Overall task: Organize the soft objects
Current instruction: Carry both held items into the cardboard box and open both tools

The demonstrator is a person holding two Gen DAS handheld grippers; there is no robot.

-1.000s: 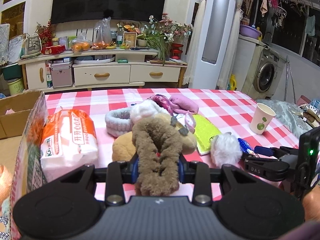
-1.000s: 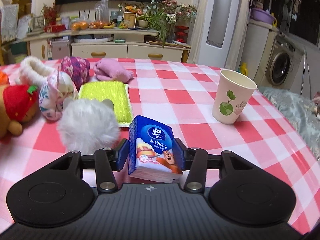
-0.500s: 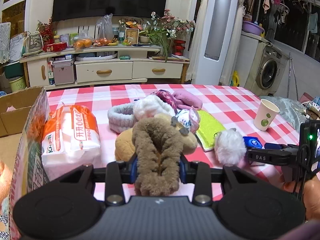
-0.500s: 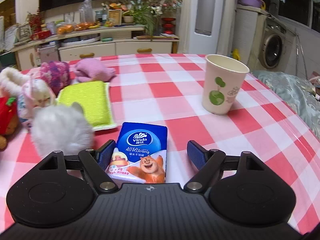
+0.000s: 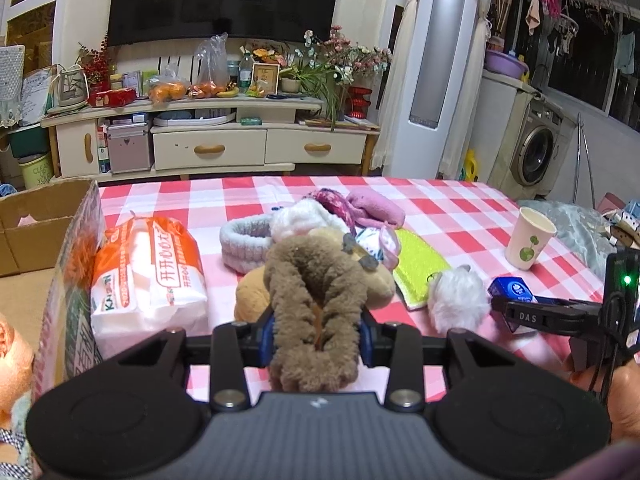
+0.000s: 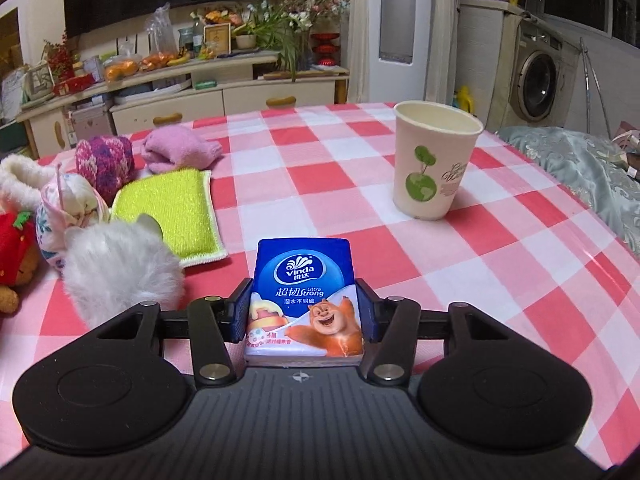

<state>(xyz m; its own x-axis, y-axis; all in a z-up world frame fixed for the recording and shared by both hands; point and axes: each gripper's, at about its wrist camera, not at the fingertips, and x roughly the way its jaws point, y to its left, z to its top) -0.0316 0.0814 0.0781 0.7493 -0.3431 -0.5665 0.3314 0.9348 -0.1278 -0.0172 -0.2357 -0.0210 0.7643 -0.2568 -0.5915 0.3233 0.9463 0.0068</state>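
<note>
Near the front edge of the table (image 6: 500, 240), towards its right side, the blue tissue pack (image 6: 306, 304) sits between the jaws of the right gripper (image 6: 305, 312), which have just been closing; the pads now press its two sides, so it looks gripped, though whether it has left the cloth I cannot tell. The left gripper (image 5: 316, 338) is clamped nearly tight on a brown plush toy (image 5: 316, 304), held above the front edge.

By my reading the sorting is at an early stage. Most soft things lie loose in a cluster at mid-table: a white fluffy ball (image 6: 120, 264) just beside the pack, a green sponge cloth (image 6: 168, 208), a pink sock (image 6: 176, 154), a knitted purple ball (image 6: 104, 162), a grey headband (image 5: 244, 242) and a large tissue bag (image 5: 150, 272) at the left edge. A cardboard box (image 5: 44, 216) stands open beyond that left edge, a likely destination.

The right half of the table is bare apart from a paper cup (image 6: 434, 168), upright and well apart from the pack, giving free room to lift. A path leftward crosses the cluster, so it would need height.
</note>
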